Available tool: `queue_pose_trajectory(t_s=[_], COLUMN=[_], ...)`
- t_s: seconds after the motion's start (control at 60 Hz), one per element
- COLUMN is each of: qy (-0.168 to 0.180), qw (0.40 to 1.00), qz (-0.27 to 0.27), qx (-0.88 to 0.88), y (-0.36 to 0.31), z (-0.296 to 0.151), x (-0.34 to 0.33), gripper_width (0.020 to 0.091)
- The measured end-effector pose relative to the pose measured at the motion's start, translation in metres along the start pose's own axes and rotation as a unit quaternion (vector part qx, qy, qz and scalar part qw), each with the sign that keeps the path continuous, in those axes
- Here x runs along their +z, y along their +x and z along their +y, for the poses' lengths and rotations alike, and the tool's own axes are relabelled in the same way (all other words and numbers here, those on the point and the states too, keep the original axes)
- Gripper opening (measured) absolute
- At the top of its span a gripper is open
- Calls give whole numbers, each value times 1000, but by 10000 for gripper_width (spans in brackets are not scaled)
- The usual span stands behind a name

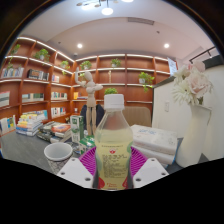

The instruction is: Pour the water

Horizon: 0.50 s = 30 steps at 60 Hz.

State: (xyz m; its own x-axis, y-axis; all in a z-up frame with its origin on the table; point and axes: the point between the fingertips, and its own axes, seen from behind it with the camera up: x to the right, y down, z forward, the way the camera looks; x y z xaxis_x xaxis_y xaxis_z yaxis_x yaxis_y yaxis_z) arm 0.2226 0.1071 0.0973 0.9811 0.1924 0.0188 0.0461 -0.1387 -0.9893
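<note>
**Clear bottle held upright between the gripper's pads**

At the lower centre of the frame the gripper [112,168] is closed on a clear plastic bottle [112,135], its two pink pads [88,161] pressing the body from left and right. The bottle stands upright, cylindrical with rounded shoulders, a white screw cap [112,101] on top and a pale wrap label with green and red print around its middle. The gripper's fingers are blocky and light grey, reaching forward level along the view.

Just left of the bottle, at the lower left, a round paper cup [58,153] sits open-mouthed on the grey surface [25,150]. Further left lie stacked books [30,123]. A jointed wooden mannequin [93,100] stands behind the bottle, left of centre. At the right, white blossoms [192,84] rise from a smooth white vase [195,140], with a soft white folded cloth [155,140] beside it. Wooden bookshelves [40,75] with lit shelves line the back wall across the upper frame.
</note>
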Motion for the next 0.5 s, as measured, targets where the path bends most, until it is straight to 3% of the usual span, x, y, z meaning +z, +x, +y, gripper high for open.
queue_pose_trajectory(t_s=[0.167,0.333,0.433,0.5], qy=[12,1,-6,-14], qw=[1000,1000,999,999], qz=[-1,12,27,32], qx=[7,-3,-19,-18], y=[1,2,3,0], z=[-1,0,3,7], x=[-4,-6,-18,-34], gripper_width=[408,525,714,770])
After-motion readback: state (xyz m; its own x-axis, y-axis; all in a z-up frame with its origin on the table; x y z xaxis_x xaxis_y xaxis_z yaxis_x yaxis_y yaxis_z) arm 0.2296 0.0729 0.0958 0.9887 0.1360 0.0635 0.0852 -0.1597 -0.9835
